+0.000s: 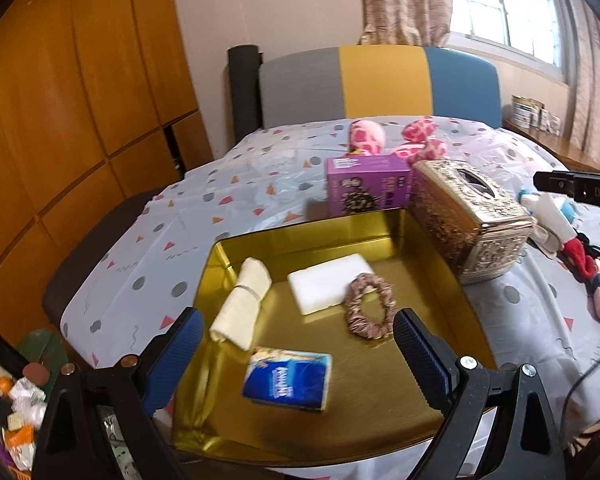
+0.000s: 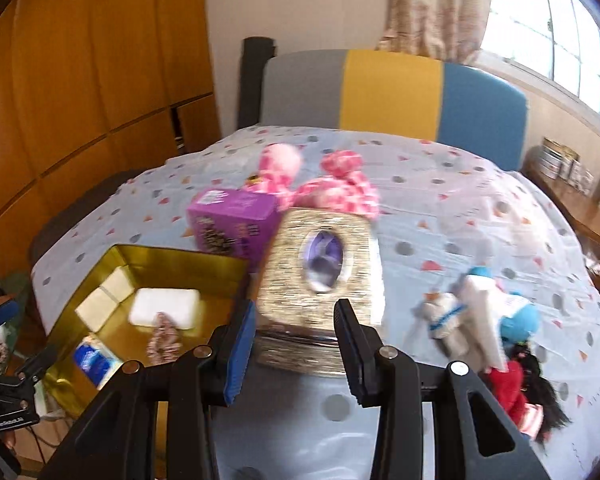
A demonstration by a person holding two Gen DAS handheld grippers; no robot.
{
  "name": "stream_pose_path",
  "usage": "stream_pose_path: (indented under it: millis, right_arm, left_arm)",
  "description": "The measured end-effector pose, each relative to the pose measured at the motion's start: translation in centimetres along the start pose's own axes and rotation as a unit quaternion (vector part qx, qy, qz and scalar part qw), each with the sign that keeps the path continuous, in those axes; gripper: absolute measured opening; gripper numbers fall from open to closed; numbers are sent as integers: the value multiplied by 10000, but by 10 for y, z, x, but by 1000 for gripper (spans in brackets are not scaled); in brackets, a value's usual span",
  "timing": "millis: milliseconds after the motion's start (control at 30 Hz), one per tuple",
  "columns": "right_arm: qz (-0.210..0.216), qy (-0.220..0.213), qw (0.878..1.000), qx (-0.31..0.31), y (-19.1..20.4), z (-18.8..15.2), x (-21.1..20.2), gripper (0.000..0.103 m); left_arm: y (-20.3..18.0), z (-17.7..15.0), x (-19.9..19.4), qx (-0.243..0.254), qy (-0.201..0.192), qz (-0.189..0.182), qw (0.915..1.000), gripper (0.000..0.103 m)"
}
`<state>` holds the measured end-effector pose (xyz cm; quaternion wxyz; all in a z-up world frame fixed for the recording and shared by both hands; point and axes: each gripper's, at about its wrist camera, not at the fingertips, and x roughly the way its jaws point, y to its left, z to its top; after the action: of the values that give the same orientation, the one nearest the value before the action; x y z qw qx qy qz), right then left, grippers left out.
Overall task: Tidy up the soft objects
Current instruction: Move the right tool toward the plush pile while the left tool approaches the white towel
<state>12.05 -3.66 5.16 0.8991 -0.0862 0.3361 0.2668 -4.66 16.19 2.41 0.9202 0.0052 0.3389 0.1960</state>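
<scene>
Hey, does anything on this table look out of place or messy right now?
Mostly tidy. The gold tin holds a rolled cloth, white pad, scrunchie and tissue pack. But the dolls lie tumbled in a loose heap on the tablecloth, unsorted.

In the tin lie cloth roll, sponge, scrunchie and tissue pack.

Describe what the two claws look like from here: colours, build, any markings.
Both share one build: black plastic frames with round silver and copper-coloured bolts. The left claw has ribbed blue pads. The right claw has one blue pad, one appearing black. No sleeves visible.
</scene>
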Motion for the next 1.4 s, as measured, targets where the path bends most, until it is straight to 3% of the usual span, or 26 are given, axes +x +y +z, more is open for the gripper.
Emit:
stream_pose_path:
  millis: [267, 400, 533, 667, 767, 1200, 1400]
  right_arm:
    - [-660, -156, 9961, 563, -74, -6, -13, 40]
    - [-1146, -222, 9886, 955, -121, -16, -15, 40]
    - [-1746, -201, 9728, 1511, -173, -40, -12, 40]
    - [-2141, -32, 9451, 2468, -223, -72, -11, 40]
    - [-2093, -210, 9295, 3028, -246, -79, -22, 40]
    - [-1877, -137, 8920, 4110, -277, -101, -32, 40]
    - [-1700, -205, 8902, 4221, -279, -100, -34, 40]
  left_arm:
    - [-37, 13, -3, 385, -116, -276, 9988, 96]
    - [-54, 19, -4, 573, -162, -386, 9975, 96]
    - [-73, 26, -3, 761, -171, -515, 9956, 96]
    - [-91, 33, -3, 867, -176, -688, 9937, 96]
    - [-106, 42, -5, 939, -265, -877, 9914, 96]
    - [-186, 82, 3, 1335, -131, -1922, 9721, 94]
    - [-238, 97, 20, 1365, 323, -2561, 9564, 80]
